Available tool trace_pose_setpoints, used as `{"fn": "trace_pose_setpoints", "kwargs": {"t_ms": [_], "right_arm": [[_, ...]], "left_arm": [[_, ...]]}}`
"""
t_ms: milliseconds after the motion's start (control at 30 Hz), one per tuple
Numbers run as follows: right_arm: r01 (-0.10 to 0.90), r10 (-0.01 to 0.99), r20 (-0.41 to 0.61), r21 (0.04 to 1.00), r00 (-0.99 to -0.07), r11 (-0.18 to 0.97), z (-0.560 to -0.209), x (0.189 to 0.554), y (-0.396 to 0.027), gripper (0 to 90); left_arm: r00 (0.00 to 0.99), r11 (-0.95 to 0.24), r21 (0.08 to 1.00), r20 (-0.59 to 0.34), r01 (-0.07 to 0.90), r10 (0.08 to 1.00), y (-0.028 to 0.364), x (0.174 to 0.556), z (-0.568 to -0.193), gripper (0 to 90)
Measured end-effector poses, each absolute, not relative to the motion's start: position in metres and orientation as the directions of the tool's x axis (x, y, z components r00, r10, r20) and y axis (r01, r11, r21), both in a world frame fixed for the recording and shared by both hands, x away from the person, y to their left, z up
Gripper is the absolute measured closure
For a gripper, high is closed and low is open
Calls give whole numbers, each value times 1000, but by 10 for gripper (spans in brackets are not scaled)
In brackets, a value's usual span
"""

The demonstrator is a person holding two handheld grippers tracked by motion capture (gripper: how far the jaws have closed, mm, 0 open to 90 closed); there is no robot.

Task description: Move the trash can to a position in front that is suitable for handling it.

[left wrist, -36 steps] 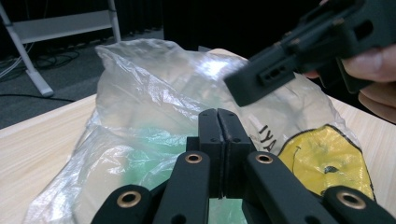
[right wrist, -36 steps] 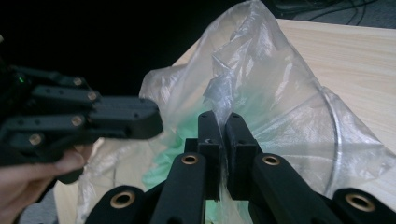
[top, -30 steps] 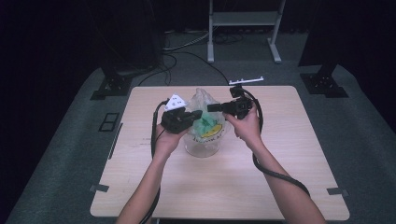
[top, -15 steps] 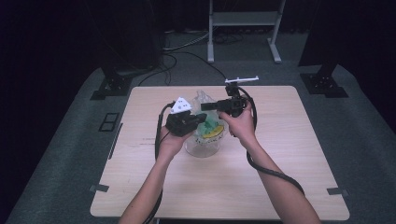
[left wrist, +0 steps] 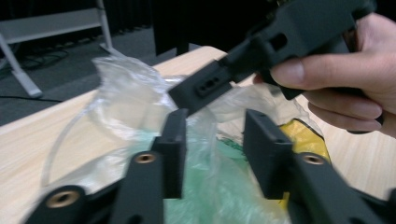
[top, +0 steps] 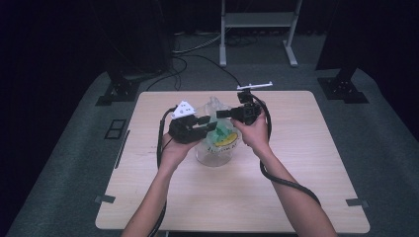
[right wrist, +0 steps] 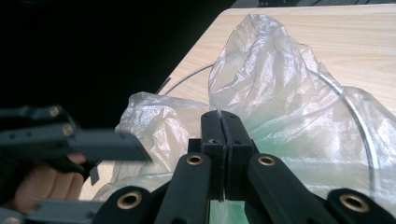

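Right gripper (right wrist: 223, 122): jaws have just been closing and now sit pressed together, a thin fold of the clear plastic bag (right wrist: 280, 93) pinched between the pads. The film rises straight from the jaw tips and spreads out behind them. In the high view this gripper (top: 221, 114) points leftward at the bag's upper edge.

Left gripper (left wrist: 212, 140): jaws have just been opening and stand apart, released. Bag film lies in the gap between them, not pressed by either pad. The right gripper's tip sits just above and beyond them.

The bag (top: 213, 148) sits mid-bench (top: 306, 197), between both hands, with something green (top: 225, 129) and a yellow label (top: 228, 141) showing through the film.
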State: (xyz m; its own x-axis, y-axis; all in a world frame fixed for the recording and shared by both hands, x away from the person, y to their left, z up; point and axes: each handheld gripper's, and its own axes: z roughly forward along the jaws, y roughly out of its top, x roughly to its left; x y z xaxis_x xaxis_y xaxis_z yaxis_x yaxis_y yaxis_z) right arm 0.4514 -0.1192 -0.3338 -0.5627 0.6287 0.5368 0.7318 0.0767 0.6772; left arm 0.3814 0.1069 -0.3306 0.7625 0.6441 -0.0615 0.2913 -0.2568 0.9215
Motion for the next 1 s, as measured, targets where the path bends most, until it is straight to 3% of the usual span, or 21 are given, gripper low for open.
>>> {"fn": "trace_pose_setpoints", "kwargs": {"t_ms": [233,367,1000], "right_arm": [[731,610,553,679,-567,65,-335,450,-123,900],[733,598,568,679,-565,48,-334,449,-127,900],[735,571,614,677,-545,-27,-320,451,-140,900]], "left_arm": [[728,-228,933,-51,279,684,127,375,-322,370],[706,-227,937,-29,266,707,139,370,-322,299],[686,-162,942,-91,295,721,177,352,-350,108]]}}
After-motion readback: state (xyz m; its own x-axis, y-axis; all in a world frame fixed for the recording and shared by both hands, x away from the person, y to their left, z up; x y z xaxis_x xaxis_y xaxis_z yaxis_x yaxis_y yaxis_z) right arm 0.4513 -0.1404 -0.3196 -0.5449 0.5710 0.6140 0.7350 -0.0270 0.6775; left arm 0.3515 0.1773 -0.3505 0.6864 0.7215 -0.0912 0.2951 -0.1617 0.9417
